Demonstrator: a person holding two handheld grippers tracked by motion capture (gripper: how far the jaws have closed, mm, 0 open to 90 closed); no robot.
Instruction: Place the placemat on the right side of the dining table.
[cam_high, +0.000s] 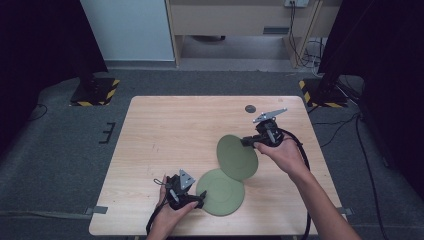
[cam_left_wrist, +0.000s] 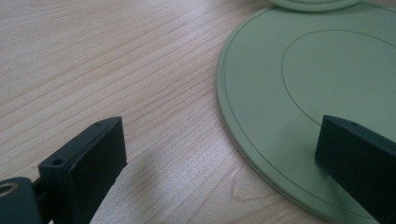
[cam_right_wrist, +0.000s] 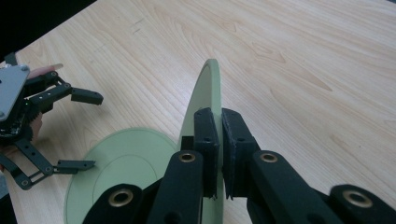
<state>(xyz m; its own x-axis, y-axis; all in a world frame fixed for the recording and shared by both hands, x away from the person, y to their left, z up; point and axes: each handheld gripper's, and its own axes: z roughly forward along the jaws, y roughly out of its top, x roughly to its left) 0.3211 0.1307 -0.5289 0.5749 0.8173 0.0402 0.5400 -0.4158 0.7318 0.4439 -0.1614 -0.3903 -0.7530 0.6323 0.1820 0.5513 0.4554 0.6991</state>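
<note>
Setting: light wooden table on grey carpet; dark stands with hazard-striped bases behind it, pale cabinet at the back.
Left gripper: near the table's front edge, at the left rim of the flat plate. Jaws wide apart, one over bare wood, the other over the rim; nothing between them.
Flat plate: green, round, lying flat on the table near the front edge. In the left gripper view its rim rings show clearly.
Lifted plate: same green, raised and tilted steeply, its lower edge over the flat plate's far side. Whether the two touch, cannot tell.
Right gripper: jaws closed on the lifted plate's rim, one each side, seen edge-on in the right gripper view.
Small dark disc: near the table's far edge, well apart from the work.
Progress, as judged: looks like stacking. One plate down; the second carried and near, not yet laid.
Left to do: level the lifted plate, lower it centred, release. The open gripper seems placed to steady the flat plate.
</note>
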